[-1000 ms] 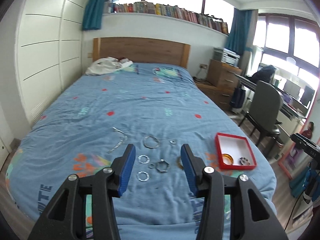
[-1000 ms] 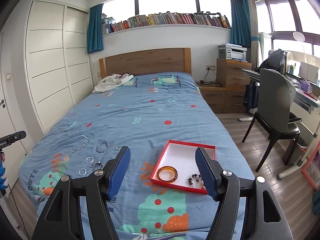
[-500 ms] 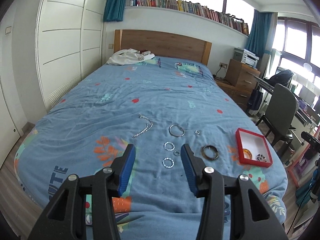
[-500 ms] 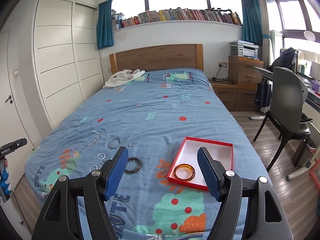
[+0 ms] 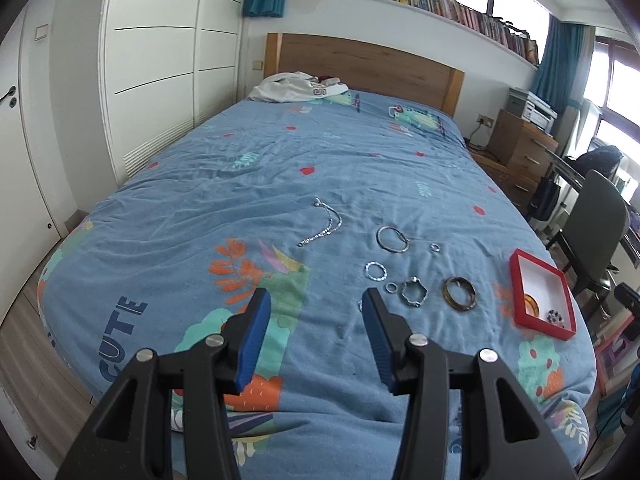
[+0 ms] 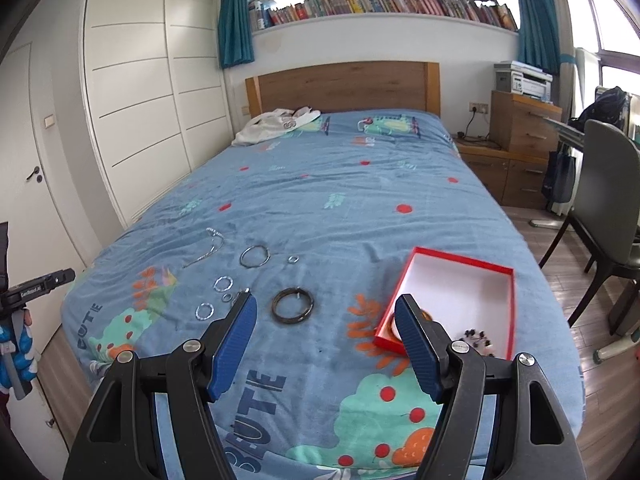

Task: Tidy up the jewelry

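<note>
Both tools spread, left tool [image 5: 314, 308], right tool [image 6: 325, 312]; silver chain [image 5: 322, 227] lying diagonally; red box [image 6: 456, 300] lengthwise toward headboard

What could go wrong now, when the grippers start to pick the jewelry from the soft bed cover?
1. The thin chain and small rings lie flat on the wrinkled duvet; open fingers may pinch fabric instead.
2. The red box sits near the bed's edge on soft bedding; a push might tip it, spilling the beads.
</note>
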`<control>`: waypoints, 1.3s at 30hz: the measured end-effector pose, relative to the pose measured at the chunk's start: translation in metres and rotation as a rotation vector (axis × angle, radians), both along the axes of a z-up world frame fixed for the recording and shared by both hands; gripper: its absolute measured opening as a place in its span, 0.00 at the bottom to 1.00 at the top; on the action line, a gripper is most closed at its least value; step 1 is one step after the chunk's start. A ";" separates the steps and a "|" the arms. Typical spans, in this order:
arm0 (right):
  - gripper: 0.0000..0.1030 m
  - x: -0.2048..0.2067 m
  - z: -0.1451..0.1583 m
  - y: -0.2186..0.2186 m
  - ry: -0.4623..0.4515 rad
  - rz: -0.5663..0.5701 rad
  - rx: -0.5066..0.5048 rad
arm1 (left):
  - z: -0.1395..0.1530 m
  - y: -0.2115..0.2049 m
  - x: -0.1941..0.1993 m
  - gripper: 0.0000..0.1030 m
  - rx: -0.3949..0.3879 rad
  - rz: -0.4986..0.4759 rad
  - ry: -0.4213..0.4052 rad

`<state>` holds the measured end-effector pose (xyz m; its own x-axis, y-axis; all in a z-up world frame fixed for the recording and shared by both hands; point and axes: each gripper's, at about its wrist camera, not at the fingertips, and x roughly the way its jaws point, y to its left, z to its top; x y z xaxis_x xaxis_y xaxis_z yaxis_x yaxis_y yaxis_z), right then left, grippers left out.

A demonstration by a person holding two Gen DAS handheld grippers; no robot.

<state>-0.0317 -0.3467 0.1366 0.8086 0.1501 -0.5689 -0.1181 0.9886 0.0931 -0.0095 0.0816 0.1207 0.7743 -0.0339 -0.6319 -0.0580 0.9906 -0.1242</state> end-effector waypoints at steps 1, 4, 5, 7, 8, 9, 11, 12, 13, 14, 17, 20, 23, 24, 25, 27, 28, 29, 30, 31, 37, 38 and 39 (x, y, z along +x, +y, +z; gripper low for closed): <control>0.69 0.003 -0.004 0.003 0.008 0.008 0.000 | -0.001 0.000 0.001 0.44 0.005 0.009 -0.007; 0.69 0.013 -0.016 0.012 0.032 0.034 0.005 | -0.005 -0.003 0.007 0.44 0.027 0.020 -0.015; 0.69 0.016 -0.019 0.015 0.038 0.040 0.005 | -0.008 -0.005 0.010 0.44 0.028 0.019 -0.005; 0.69 0.021 -0.024 0.018 0.047 0.052 0.008 | -0.015 -0.007 0.017 0.44 0.016 0.006 0.023; 0.69 0.025 -0.027 0.021 0.053 0.059 0.009 | -0.017 -0.007 0.020 0.44 0.013 -0.002 0.035; 0.69 0.028 -0.030 0.023 0.059 0.064 0.009 | -0.021 -0.010 0.024 0.44 0.014 -0.012 0.048; 0.69 0.034 -0.035 0.025 0.071 0.072 0.010 | -0.028 -0.015 0.029 0.44 0.027 -0.020 0.062; 0.69 0.037 -0.038 0.027 0.077 0.075 0.010 | -0.031 -0.017 0.031 0.44 0.026 -0.030 0.070; 0.69 0.040 -0.041 0.028 0.083 0.079 0.010 | -0.034 -0.019 0.034 0.44 0.024 -0.040 0.077; 0.69 0.043 -0.044 0.029 0.088 0.082 0.009 | -0.037 -0.021 0.036 0.44 0.022 -0.047 0.084; 0.69 0.053 -0.052 0.031 0.108 0.092 0.011 | -0.048 -0.030 0.045 0.44 0.024 -0.065 0.106; 0.67 0.063 -0.061 0.033 0.127 0.100 0.013 | -0.056 -0.035 0.054 0.44 0.002 -0.081 0.122; 0.63 0.075 -0.071 0.036 0.149 0.114 0.014 | -0.066 -0.043 0.065 0.44 -0.009 -0.095 0.139; 0.62 0.080 -0.075 0.038 0.156 0.120 0.013 | -0.069 -0.045 0.068 0.44 -0.009 -0.098 0.141; 0.62 0.084 -0.078 0.040 0.162 0.127 0.013 | -0.072 -0.047 0.071 0.44 -0.007 -0.101 0.144; 0.60 0.091 -0.085 0.045 0.174 0.142 0.013 | -0.077 -0.050 0.076 0.44 -0.008 -0.109 0.150; 0.60 0.094 -0.087 0.046 0.179 0.148 0.012 | -0.081 -0.052 0.081 0.44 -0.008 -0.116 0.155; 0.58 0.099 -0.091 0.049 0.187 0.157 0.011 | -0.083 -0.054 0.085 0.44 -0.008 -0.121 0.159; 0.56 0.102 -0.095 0.052 0.194 0.164 0.012 | -0.086 -0.055 0.088 0.44 -0.008 -0.125 0.162; 0.55 0.106 -0.098 0.054 0.201 0.172 0.012 | -0.089 -0.057 0.092 0.44 -0.012 -0.130 0.166; 0.51 0.128 -0.118 0.067 0.237 0.211 0.018 | -0.105 -0.065 0.114 0.44 -0.025 -0.153 0.195; 0.50 0.132 -0.122 0.068 0.243 0.218 0.021 | -0.106 -0.065 0.117 0.44 -0.026 -0.156 0.198; 0.49 0.136 -0.125 0.070 0.248 0.223 0.023 | -0.109 -0.067 0.120 0.44 -0.025 -0.160 0.204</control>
